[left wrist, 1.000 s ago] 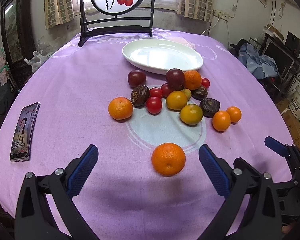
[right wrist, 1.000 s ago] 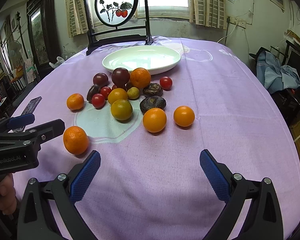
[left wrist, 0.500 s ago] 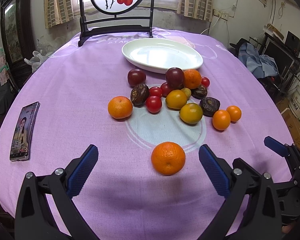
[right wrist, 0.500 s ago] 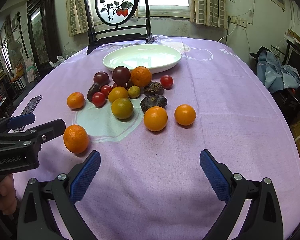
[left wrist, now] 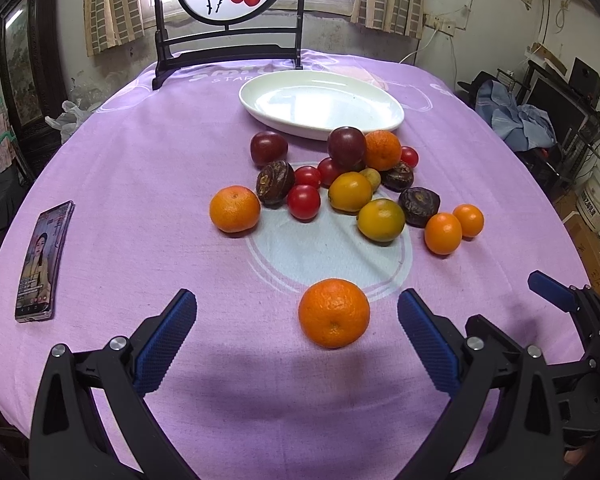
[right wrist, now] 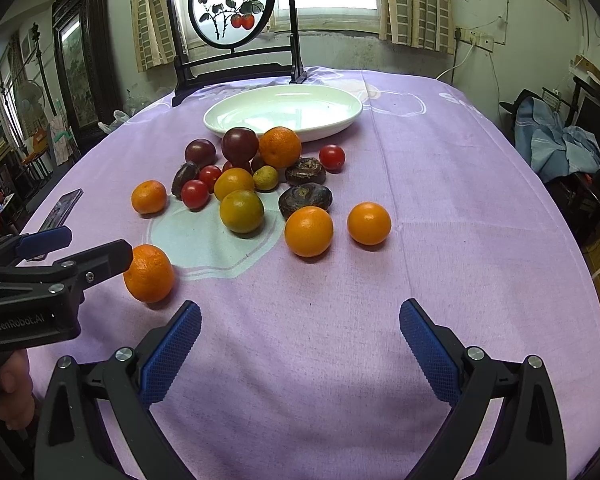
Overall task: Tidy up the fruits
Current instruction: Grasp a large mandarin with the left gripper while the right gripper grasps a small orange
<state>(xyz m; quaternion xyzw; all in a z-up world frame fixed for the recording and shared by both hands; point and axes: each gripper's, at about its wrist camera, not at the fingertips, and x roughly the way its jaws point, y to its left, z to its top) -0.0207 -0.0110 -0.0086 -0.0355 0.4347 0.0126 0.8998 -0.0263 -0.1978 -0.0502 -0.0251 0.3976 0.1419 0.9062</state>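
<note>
in the left wrist view my left gripper (left wrist: 296, 338) is spread wide, both blue pads released and holding nothing. the nearest orange (left wrist: 333, 313) sits on the purple cloth (left wrist: 140, 152) just ahead of the pads, a little toward the right finger and not touching either. i judge i am lined up this way so the pads can slide past it on both sides before squeezing. beyond it the other fruit lies in a loose heap (left wrist: 348, 184), with one orange (left wrist: 234, 209) apart on the left and two small ones (left wrist: 443, 233) off to the right. farther ahead still, the white plate (left wrist: 260, 108) lies bare just past the heap; i take it as where the fruit should end up. a phone (left wrist: 40, 264) lies well off to the left of my fingers. part of the other gripper shows at the right edge.

in the right wrist view my right gripper (right wrist: 300, 344) is open as well, grasping nothing, with only bare cloth between the pads. the closest fruit ahead is a small orange (right wrist: 309, 231), with another (right wrist: 369, 223) just beside it on the right; both are clear of my fingers. the left gripper reaches in from the left, one finger beside the near orange. the plate waits behind the heap, so nothing has been sorted yet by my reckoning.
</note>
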